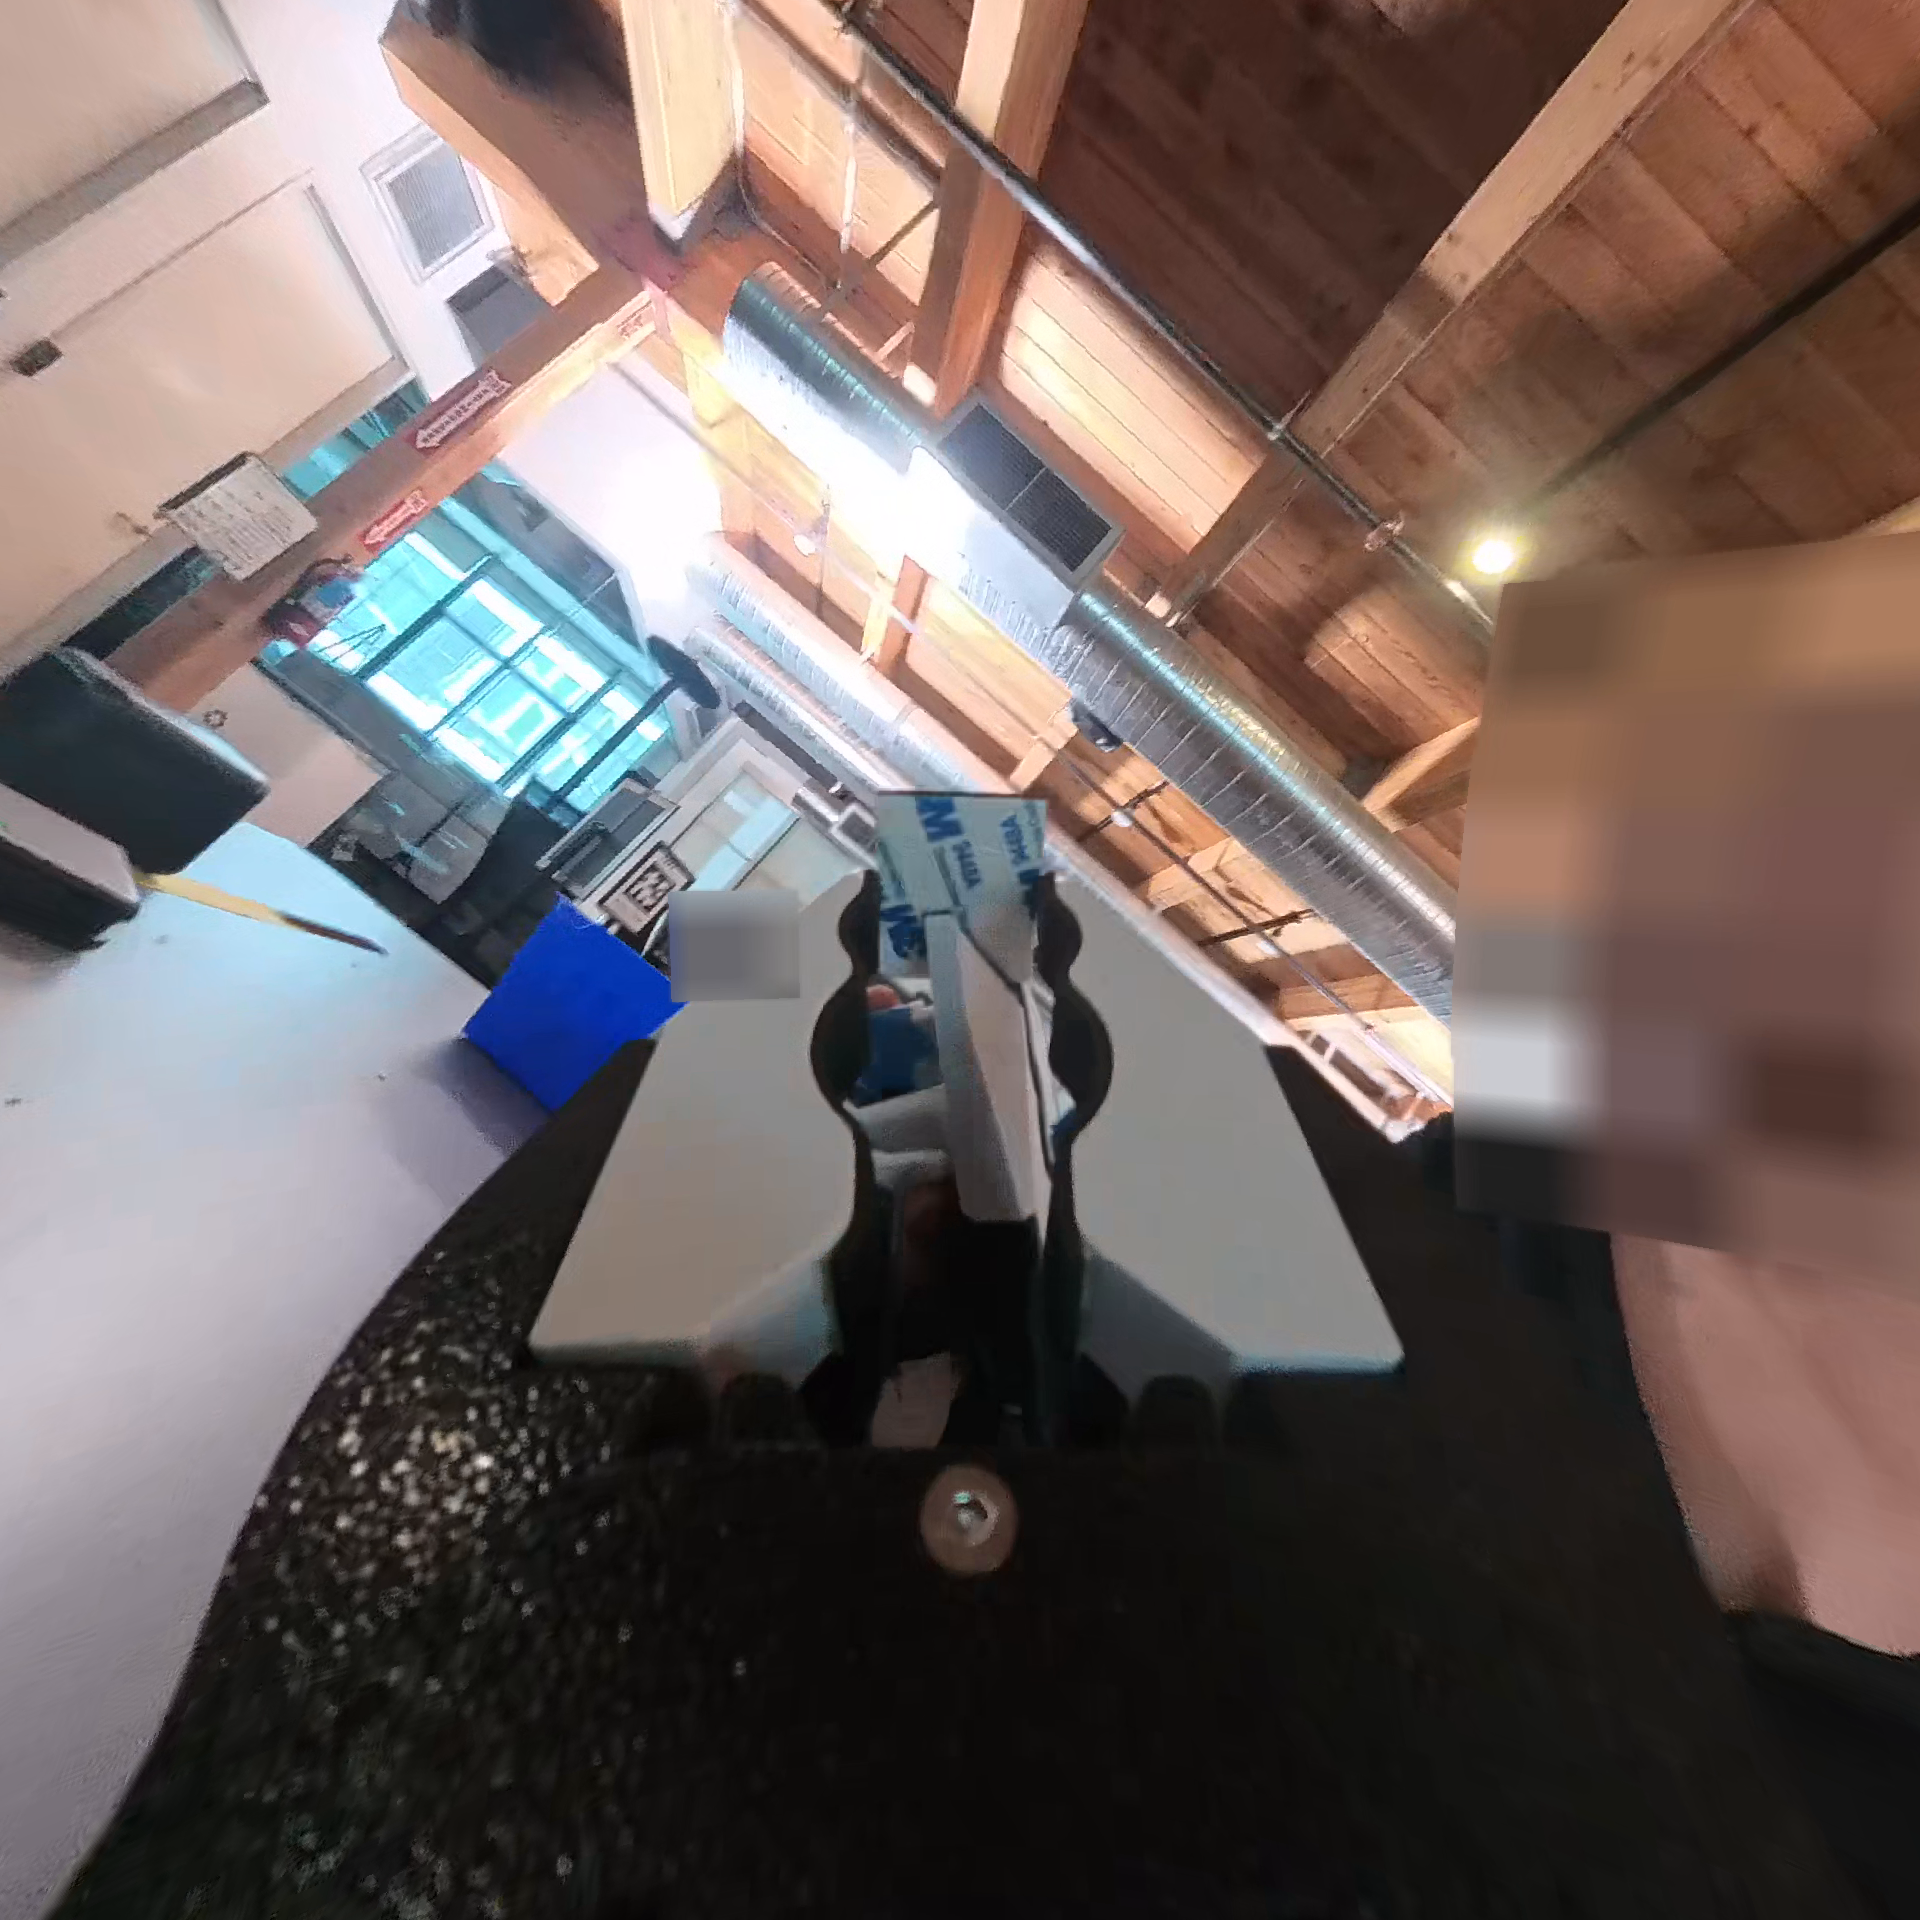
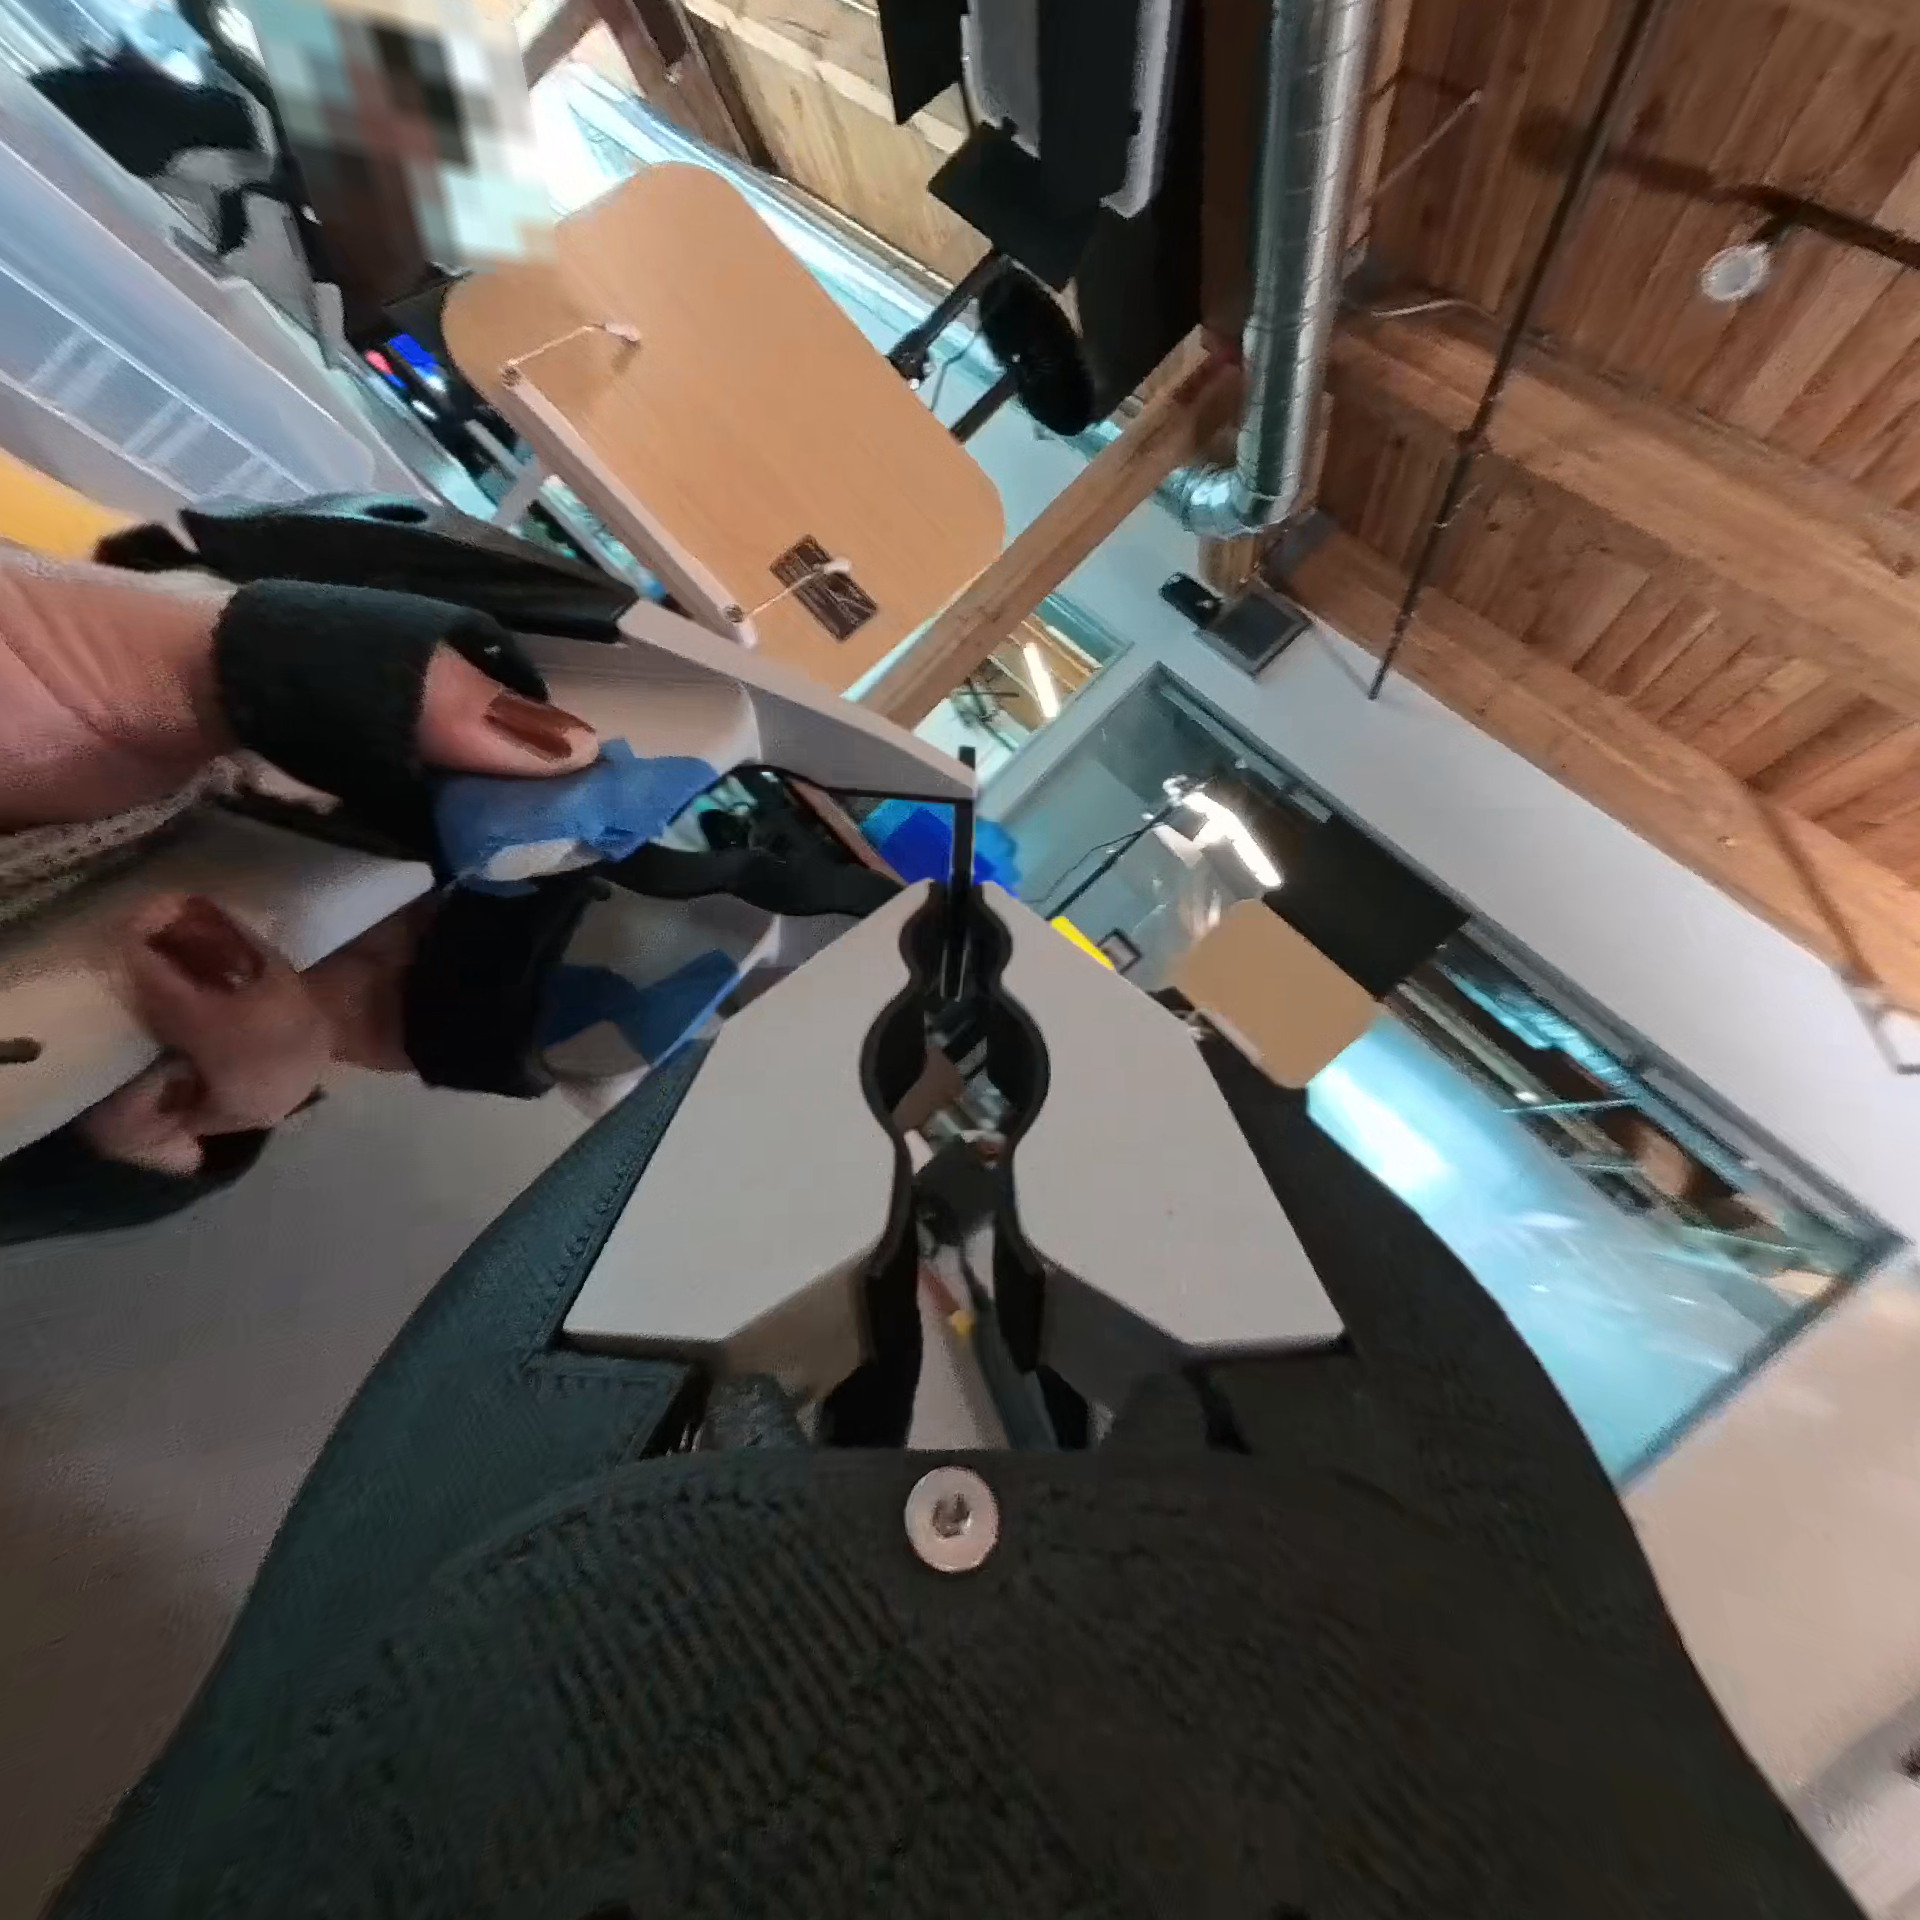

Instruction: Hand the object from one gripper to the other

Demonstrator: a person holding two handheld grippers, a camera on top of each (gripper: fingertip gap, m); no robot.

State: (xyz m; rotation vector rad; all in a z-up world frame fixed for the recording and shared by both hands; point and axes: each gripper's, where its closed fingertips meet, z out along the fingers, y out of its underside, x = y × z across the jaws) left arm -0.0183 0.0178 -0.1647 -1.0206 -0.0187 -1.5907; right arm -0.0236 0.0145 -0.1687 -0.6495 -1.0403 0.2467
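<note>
Left gripper [image 1: 961, 904] pinches a flat pad [image 1: 992, 1039] edge-on, its long axis running out past the tips; right gripper [image 2: 951, 914] is nearly pressed together on the pad's thin far edge [image 2: 961, 831]; both tips touch it, so next the left lets go

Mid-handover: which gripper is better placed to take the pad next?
Right. The right gripper has its tips apparently pinched on the thin edge of the adhesive pad; the left gripper, with the pad between its fingers, probably only needs to let go.

Loft-style workshop: timber ceiling [image 1: 1351, 208], bare ducts [image 1: 1195, 665], worktable [image 1: 156, 1091].
</note>
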